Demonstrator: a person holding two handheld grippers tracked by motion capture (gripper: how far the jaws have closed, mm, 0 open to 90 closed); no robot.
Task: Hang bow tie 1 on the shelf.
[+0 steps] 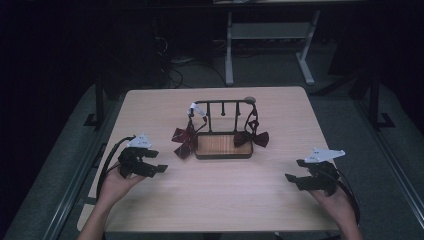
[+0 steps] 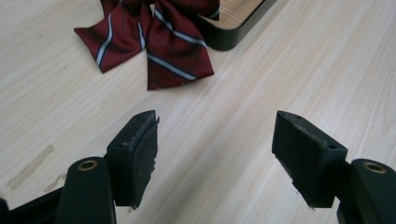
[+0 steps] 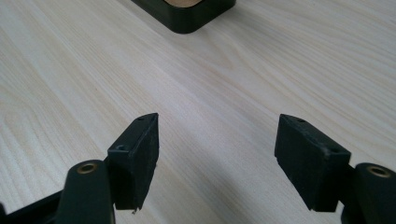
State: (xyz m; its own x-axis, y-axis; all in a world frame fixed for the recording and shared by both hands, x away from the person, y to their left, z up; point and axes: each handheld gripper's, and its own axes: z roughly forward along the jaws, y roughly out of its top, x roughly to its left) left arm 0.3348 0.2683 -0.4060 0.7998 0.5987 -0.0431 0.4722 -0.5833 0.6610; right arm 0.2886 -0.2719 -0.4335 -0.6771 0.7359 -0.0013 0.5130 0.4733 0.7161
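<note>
A pale wood counter [image 1: 215, 200] holds a small black rack [image 1: 223, 131] with a wooden base, set near the middle and a little to the far side. A red striped bow [image 1: 184, 140] hangs off the rack's left end and rests on the counter. A darker red bow [image 1: 251, 136] hangs at the right end. The left gripper [image 1: 161, 161] sits at the near left, held in a hand [image 1: 114, 184], and its jaws are wide apart with nothing between them. The right gripper [image 1: 292, 170] sits at the near right, and its jaws are wide and bare too. In the left gripper view, the striped bow [image 2: 149, 39] lies just past the jaws.
</note>
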